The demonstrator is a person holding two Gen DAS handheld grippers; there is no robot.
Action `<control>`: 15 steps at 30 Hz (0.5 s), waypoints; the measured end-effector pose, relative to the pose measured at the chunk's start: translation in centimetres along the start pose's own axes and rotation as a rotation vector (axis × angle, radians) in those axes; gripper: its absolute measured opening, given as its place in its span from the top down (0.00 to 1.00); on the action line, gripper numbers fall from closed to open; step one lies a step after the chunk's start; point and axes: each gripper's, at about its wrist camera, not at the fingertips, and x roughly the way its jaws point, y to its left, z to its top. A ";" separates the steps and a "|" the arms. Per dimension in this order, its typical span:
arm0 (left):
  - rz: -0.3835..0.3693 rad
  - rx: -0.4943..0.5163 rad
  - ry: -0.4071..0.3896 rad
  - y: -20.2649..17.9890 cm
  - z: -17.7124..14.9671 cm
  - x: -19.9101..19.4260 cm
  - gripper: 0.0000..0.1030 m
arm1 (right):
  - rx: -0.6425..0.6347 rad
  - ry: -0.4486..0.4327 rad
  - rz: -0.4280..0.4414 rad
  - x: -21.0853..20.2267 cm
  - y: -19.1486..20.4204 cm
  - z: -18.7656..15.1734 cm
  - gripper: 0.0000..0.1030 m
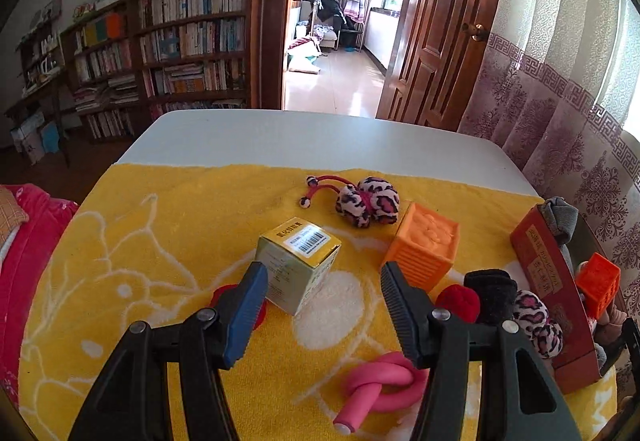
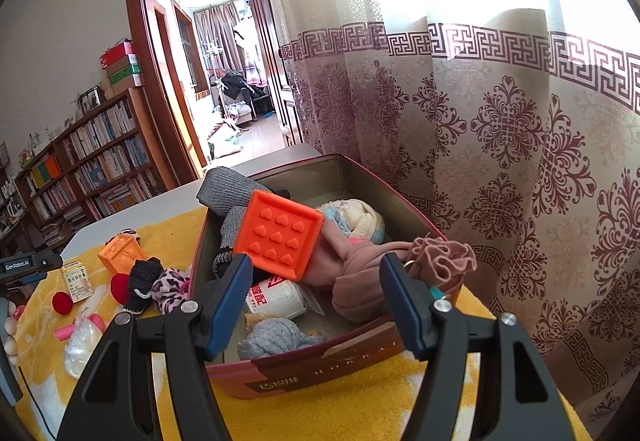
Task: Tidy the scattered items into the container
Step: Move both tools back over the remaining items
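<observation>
My left gripper (image 1: 324, 281) is open above the yellow towel (image 1: 168, 241), its left finger beside a small yellow-and-cream carton (image 1: 298, 263). Around it lie an orange cube (image 1: 424, 245), a leopard plush tie (image 1: 366, 201), a pink knotted roller (image 1: 380, 387), a red pompom (image 1: 458, 301) and a black sock (image 1: 492, 295). My right gripper (image 2: 316, 281) is open and empty over the red box (image 2: 320, 369). The box holds an orange block (image 2: 280, 237), grey and pink socks and a white roll.
The box stands at the table's right edge against the patterned curtain (image 2: 500, 161). A clear plastic bag (image 2: 82, 341) and a second red pompom (image 2: 63, 303) lie on the towel. A bookcase (image 1: 172, 49) and an open doorway are beyond the white table (image 1: 304, 141).
</observation>
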 end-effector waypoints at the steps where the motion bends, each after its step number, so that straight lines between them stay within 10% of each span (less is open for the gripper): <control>1: 0.012 0.002 0.001 0.4 0.0 0.3 0.41 | -0.003 0.001 -0.004 0.0 0.1 0.0 0.32; 15: 0.055 0.122 0.011 0.9 0.0 4.0 0.26 | -0.020 0.018 -0.030 0.5 0.3 -0.3 0.32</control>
